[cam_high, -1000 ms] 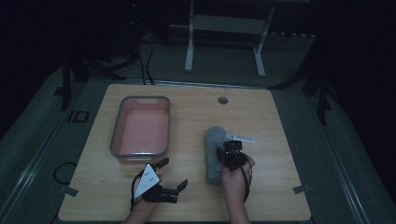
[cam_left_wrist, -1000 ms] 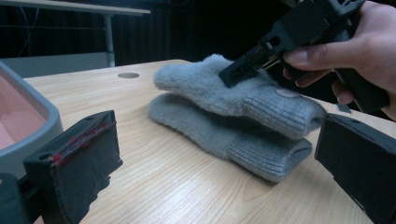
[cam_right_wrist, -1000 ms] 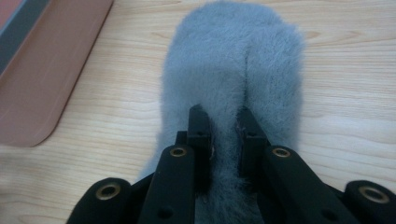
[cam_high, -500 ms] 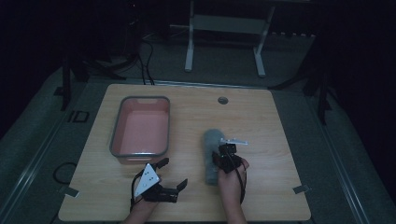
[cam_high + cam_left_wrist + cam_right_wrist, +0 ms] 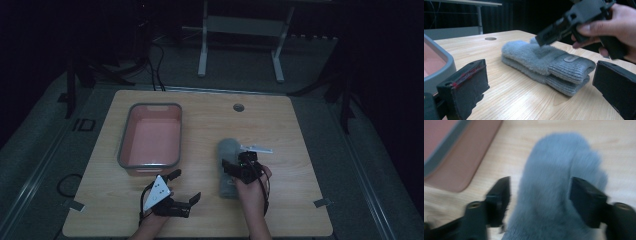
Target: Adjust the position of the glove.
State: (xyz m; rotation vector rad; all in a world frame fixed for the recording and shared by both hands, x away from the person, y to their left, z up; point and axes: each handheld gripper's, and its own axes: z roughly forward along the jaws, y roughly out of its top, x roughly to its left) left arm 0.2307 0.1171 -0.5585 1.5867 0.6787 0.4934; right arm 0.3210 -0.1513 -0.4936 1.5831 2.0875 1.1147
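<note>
A folded pair of fluffy grey socks (image 5: 228, 150) lies on the wooden table (image 5: 290, 130), right of centre. My right gripper (image 5: 240, 167) hovers just over the socks, pointing down. Its jaws have just been opening and now stand wide, straddling the fuzzy grey socks (image 5: 559, 157) without pressing them. In its own view my right gripper (image 5: 540, 192) shows both pads clear of the fabric. My left gripper (image 5: 186, 186) rests low near the front edge, open and holding nothing. From there the socks (image 5: 541, 60) lie a short way ahead of my left gripper (image 5: 541, 75), ribbed cuffs toward me.
A grey-rimmed tray with a pink floor (image 5: 124, 145) stands on the left half of the table, and its corner shows as the tray (image 5: 446, 145) beside the socks. A round cable hole (image 5: 238, 107) sits near the far edge. Desk legs stand beyond the table.
The right gripper's jaws have gone from shut to wide apart over the socks, and the hand has shifted slightly. The left gripper has stayed where it was.
</note>
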